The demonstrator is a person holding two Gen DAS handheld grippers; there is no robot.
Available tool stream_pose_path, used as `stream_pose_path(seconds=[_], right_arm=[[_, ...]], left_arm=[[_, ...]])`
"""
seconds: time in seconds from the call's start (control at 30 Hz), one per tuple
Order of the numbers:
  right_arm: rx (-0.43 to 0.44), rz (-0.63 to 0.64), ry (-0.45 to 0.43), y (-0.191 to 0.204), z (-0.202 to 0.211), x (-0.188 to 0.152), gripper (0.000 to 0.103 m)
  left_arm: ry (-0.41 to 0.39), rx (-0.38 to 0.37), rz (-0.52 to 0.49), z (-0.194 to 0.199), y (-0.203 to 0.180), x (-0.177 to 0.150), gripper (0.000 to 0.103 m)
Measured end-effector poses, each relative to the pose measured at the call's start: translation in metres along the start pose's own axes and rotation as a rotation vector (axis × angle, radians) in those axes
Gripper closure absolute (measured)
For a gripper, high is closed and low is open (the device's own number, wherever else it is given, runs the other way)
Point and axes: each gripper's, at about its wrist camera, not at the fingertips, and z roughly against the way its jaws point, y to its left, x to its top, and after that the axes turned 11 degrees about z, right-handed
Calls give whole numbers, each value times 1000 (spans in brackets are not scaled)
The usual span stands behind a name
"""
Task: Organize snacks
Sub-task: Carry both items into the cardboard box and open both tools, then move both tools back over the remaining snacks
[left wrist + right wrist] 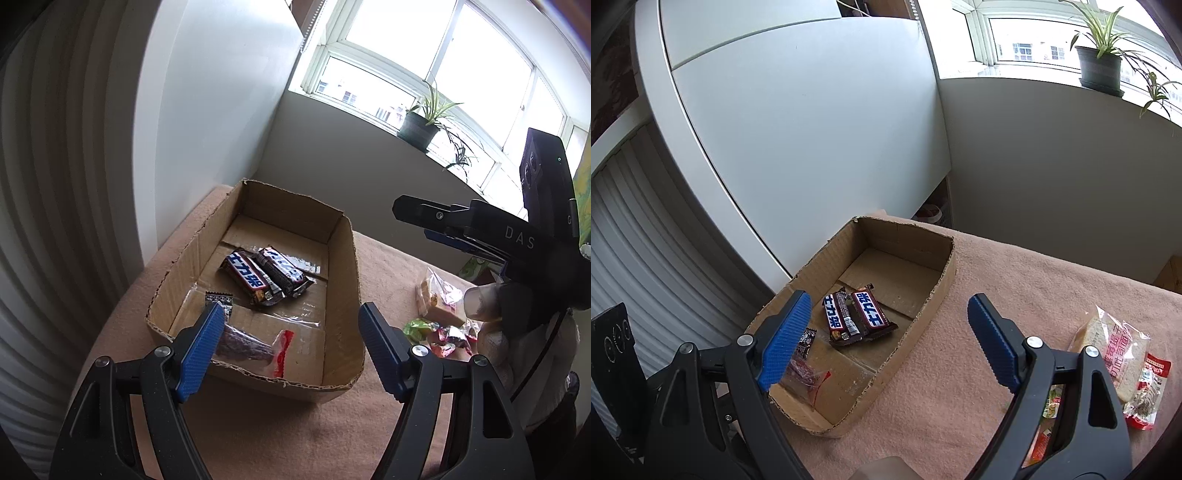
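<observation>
Hovering low, left hand-held gripper [291,347] has blue pads spread wide with nothing between them, sitting over the near end of the shallow brown cardboard box [341,354]. Right hand-held gripper [890,341] is also spread and empty, poised above the pink-cloth table [1015,280] at the box's right wall. In the box, near end: clear-wrapped dark purple snack with red seal [255,345] and a small black patterned packet [219,298]. Mid-box: two brown chocolate bars with blue-white lettering [266,275], overlapping. Far end of the box floor is bare.

Loose snacks lie right of the box, well apart from it: clear bag of sliced bread with pink print [1108,343], red-white packet [1148,395], small bright candy wrappers [439,332].

Likely step: fetch the next loose snack. Best with the right gripper, which is closer; come down with jaws straddling the bread bag's narrow side, pinch lightly so it doesn't crush, then lift clear of the box wall and drop it at the far end. Crinkly film may slip.

Beyond: white wall, potted spider plant [1099,59] on the windowsill.
</observation>
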Motion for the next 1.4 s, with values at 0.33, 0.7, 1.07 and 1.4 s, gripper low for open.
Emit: stream_pose_path(seconds=[0.33,0.7,1.07,1.4], right_arm=[[-80,-50,-4,-45,52,-36,14],[-212,-201,56,-130,108,-118,14],[-150,-257,148,-142,102,-175,25],[-121,-154,167,-147,84,-158,45]], left_arm=[[27,-39,-31,-1,-27,-14,28],[108,-86,-80,-19,-63,-44,28],[217,-153,-214,-45,-114,-81,30],[295,-191,-324,-64,-149,-110,51]])
